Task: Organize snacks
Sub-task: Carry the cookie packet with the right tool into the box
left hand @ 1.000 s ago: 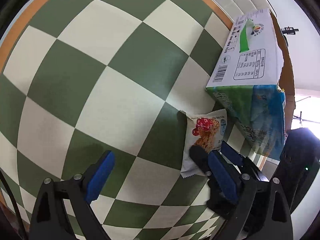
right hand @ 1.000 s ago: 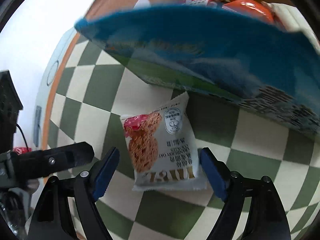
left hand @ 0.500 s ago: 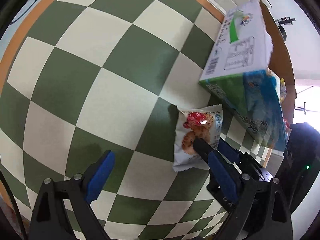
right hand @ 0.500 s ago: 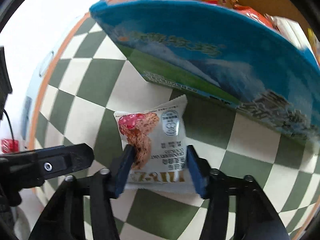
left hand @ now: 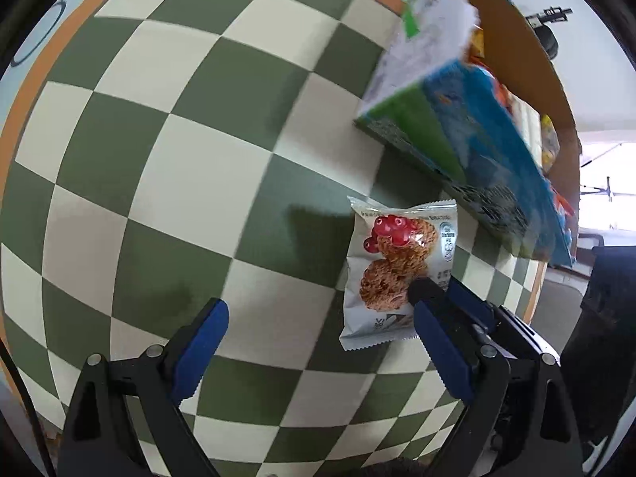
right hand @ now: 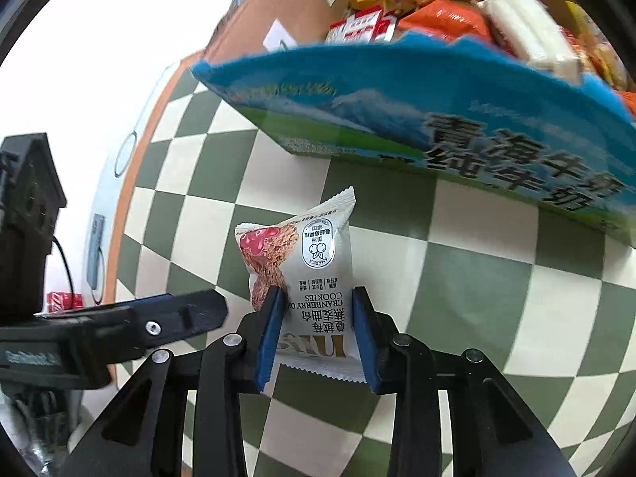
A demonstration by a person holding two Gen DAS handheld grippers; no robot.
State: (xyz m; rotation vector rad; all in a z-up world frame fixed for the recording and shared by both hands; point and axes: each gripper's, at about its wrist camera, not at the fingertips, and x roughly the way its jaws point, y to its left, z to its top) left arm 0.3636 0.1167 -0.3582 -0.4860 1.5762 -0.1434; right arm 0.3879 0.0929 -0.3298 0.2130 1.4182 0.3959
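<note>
The right gripper has its two blue-padded jaws drawn in narrow against the sides of the one cookie packet, clamping its near end so the wrapper bulges and stands up between the pads, its far sealed edge pointing toward the carton. The left gripper has its two jaws spread wide and holds nothing; its pads hang over the checkered cloth, and in its own view the packet sits just beside its right pad, with the dark tip of the right gripper touching the packet's near right corner. There is a single packet in sight outside the box, white with cranberries and two cookies printed on it, raised over the green-and-cream checks near the middle of the table. Just beyond it on the far right stands one open carton, blue and green on its printed wall, brown cardboard inside. Several wrapped snacks lie packed in the carton: gold, red, orange and white wrappers show over its rim, too crowded to count exactly.
</note>
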